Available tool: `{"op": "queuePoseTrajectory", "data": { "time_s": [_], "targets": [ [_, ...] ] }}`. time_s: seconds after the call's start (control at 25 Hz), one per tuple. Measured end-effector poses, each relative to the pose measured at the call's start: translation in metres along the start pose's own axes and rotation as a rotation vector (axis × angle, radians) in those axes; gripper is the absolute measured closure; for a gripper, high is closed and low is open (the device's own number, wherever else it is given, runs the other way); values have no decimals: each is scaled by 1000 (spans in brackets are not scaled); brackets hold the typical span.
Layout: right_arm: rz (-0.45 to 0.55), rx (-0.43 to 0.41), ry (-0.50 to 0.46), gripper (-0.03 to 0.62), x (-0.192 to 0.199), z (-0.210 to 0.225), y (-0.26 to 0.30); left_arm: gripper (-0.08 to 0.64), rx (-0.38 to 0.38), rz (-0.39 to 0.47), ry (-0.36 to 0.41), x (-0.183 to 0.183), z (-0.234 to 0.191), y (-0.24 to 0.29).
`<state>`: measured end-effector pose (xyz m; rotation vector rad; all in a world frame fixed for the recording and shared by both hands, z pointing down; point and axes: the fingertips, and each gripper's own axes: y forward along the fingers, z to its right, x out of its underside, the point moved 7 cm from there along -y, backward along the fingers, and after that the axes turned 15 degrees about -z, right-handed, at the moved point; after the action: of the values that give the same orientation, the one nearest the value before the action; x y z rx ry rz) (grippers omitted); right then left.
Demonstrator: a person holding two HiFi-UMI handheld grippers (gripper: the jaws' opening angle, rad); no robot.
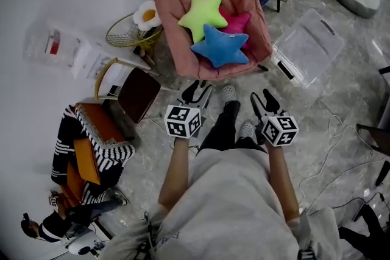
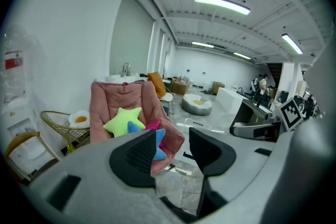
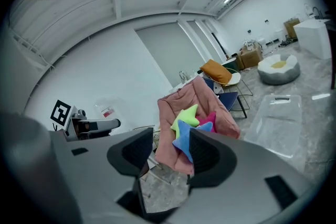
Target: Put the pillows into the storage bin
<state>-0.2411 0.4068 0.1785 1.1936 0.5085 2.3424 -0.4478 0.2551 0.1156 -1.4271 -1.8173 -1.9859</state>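
Left gripper [image 1: 196,93] and right gripper [image 1: 266,101] were held part-open, empty. Bare grey floor [image 1: 341,88] was left before three star-shaped plush pillows [image 1: 220,45] at twelve o'clock. A clear plastic storage bin [image 1: 308,45] was seen at two o'clock, its long axis angled between one and two.

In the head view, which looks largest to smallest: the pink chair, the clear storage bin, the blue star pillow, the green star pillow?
1. pink chair
2. clear storage bin
3. blue star pillow and green star pillow: look alike, not ranked.
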Motion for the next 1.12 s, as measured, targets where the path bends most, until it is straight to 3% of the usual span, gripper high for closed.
{"op": "queuePoseTrajectory", "data": {
  "time_s": [0.52, 0.72, 0.96, 1.12],
  "targets": [
    [-37, 75, -24, 391, -75, 53, 65, 376, 47, -11, -72, -58, -70, 93],
    [-121, 81, -28, 390, -103, 73, 114, 376, 76, -34, -136, -82, -104, 144],
    [-228, 49, -81, 391, -133, 85, 194, 376, 74, -85, -200, -95, -165, 211],
    [-251, -19, -167, 380, -155, 82, 258, 376, 70, -126, -216, -97, -206, 248]
  ]
}}
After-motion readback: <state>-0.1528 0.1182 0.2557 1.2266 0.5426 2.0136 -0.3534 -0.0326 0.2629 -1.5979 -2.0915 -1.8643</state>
